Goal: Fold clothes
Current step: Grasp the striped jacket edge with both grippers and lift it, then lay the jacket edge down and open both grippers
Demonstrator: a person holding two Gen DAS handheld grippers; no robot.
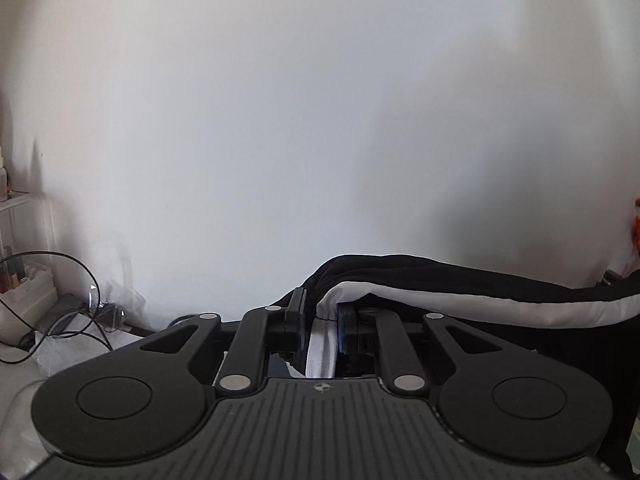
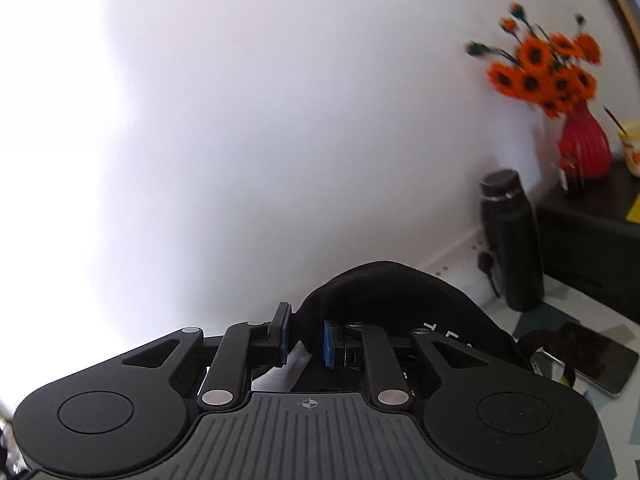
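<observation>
On the left, the left gripper [image 1: 320,328] is clamped on a white-banded edge of the black garment [image 1: 460,280], which stretches away to the right, lifted clear in front of a plain wall. The right gripper [image 2: 306,338] pinches another bunched black part of the same garment, its pads closed on the cloth. Beyond it, on the table [image 2: 624,320], stand a black bottle [image 2: 514,248] and a red vase [image 2: 586,148] of orange flowers, with a phone [image 2: 592,360] lying flat. This looks like the lift-and-spread step before a fold. Next, I judge, both grippers should keep the held edge taut and level, then lower the garment flat onto the table, clear of the bottle.
</observation>
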